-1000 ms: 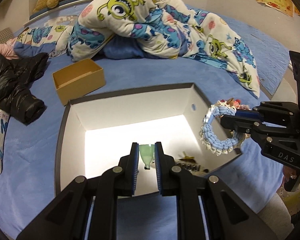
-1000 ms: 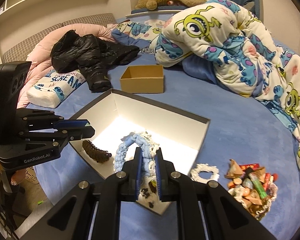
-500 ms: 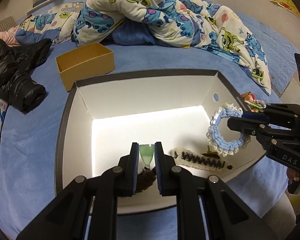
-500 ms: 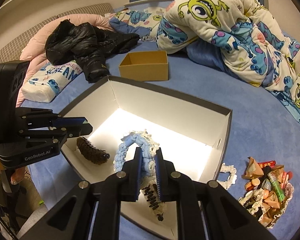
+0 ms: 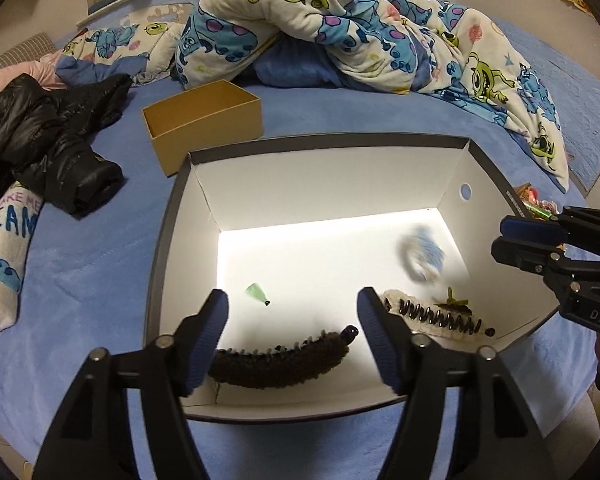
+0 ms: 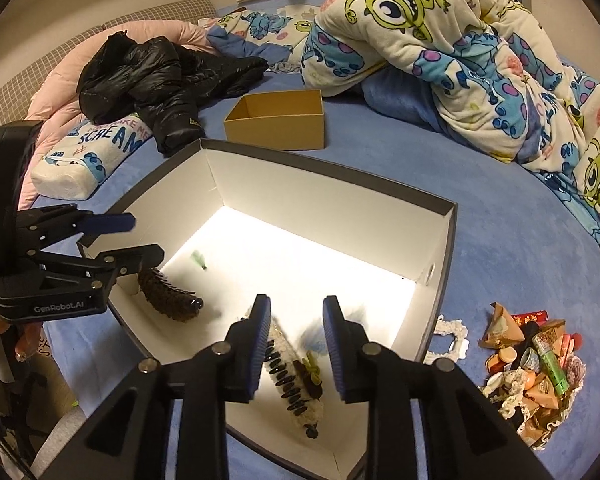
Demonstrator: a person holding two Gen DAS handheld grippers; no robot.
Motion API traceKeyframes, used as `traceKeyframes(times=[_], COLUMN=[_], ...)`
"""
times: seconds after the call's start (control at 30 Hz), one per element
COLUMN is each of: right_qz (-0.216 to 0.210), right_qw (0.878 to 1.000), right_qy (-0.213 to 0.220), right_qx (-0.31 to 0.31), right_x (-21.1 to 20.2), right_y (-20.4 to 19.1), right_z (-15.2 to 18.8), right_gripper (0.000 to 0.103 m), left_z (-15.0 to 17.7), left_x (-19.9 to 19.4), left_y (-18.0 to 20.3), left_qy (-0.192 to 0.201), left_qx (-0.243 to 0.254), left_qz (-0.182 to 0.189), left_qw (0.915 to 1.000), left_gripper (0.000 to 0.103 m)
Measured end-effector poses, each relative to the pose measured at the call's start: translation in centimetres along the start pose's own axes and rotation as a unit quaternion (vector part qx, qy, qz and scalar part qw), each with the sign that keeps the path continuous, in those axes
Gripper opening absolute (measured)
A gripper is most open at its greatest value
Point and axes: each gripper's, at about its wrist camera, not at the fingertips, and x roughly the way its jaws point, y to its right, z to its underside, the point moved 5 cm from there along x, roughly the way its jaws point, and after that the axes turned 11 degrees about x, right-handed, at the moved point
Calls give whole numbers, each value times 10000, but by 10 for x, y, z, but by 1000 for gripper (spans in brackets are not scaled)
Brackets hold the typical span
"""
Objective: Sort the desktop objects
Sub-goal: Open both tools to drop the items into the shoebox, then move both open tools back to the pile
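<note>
Hovering over: both grippers are hanging above the white box [image 5: 324,176] on the blue bed [image 5: 99,264].
Left gripper [image 5: 291,312]: its jaws are opening wide, gripping nothing; a small green clip [image 5: 257,293] is lying loose on the box floor just beyond the fingers.
Right gripper [image 6: 295,320]: its jaws are opening, parted a little, nothing pressed between the pads; a blurred blue scrunchie [image 5: 422,254] is showing inside the box below it, and I cannot tell whether it is resting yet.
Lying in the box: a brown hair claw [image 5: 283,364] is sitting near the front wall, a cream hair claw [image 5: 432,316] beside it toward the right.
Sitting around: a tan box [image 5: 203,124] is standing just behind the white one; a black jacket [image 5: 47,136] is crumpled to its left; a cartoon quilt [image 5: 340,28] is heaped at the back.
Waiting outside: a pile of trinkets [image 6: 536,360] is lying on the bed to the right of the box, with a white scrunchie [image 6: 454,334] against the box's outer wall.
</note>
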Motion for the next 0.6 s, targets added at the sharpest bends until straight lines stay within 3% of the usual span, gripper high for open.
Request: traceKeyframes(times=[0.33, 0.6], right_qz=[-74, 211], right_qw=[9997, 9987], right_qy=[207, 406], right_qx=[68, 205], right_x=[-22, -61], right_y=[10, 58], right_z=[5, 20], right_gripper=[27, 27], left_z=[-10, -23], left_x=[-17, -28], left_y=[21, 67], left_qy=[106, 259], left_qx=[160, 492], left_qz=[26, 283], left_qw=[9998, 9980], left_gripper=[69, 69])
